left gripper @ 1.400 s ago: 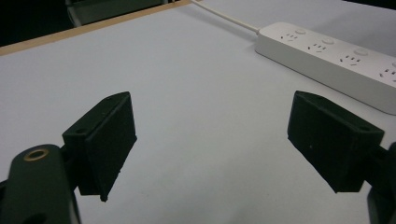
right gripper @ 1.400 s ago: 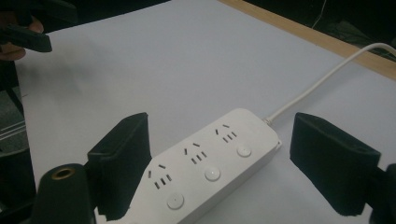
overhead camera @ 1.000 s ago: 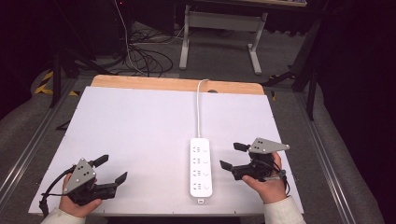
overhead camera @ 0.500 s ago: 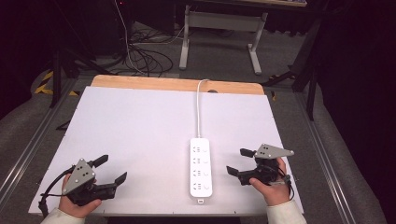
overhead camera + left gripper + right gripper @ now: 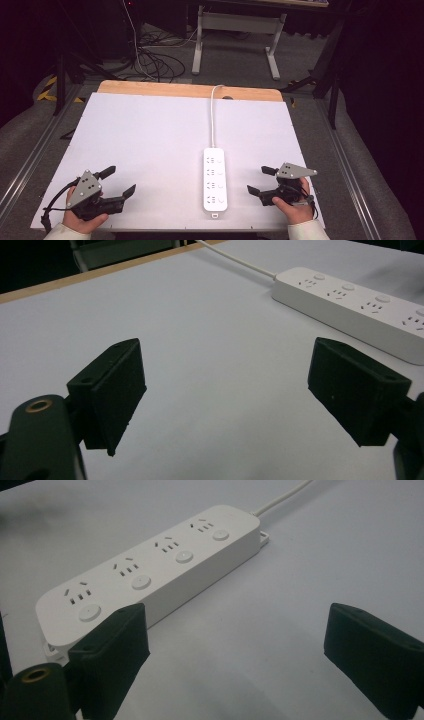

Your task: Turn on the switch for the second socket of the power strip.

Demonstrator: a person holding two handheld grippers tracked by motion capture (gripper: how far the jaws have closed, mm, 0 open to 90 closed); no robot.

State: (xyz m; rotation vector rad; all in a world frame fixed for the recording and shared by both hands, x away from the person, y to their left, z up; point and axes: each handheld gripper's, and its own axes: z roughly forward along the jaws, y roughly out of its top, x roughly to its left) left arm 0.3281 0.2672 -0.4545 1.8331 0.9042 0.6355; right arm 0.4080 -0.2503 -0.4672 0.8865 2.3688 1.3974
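A: Where's the power strip (image 5: 215, 178)?

B: Flat on the white table (image 5: 150, 135), right of centre and close to the near edge, lengthwise from near to far. Its cord (image 5: 213, 116) runs straight away to the wooden far edge. Four sockets, each with a round button.

A: And the grippers?

B: The right gripper (image 5: 259, 181) sits just right of the strip's near half, jaws wide apart with nothing between them, pointing left at it. In the right gripper view the strip (image 5: 150, 572) lies just beyond the left jaw; whether that jaw touches it I can't quite tell. The left gripper (image 5: 119, 180) rests at the near left corner, jaws also spread and empty, well apart from the strip.

A: Room to move?

B: Plenty. The whole left and far part of the table is bare; only a narrow band lies between the strip and the right edge.

A: Any change?

B: The right gripper has drawn nearer to the near edge than a second ago. The left gripper and the strip have stayed put.
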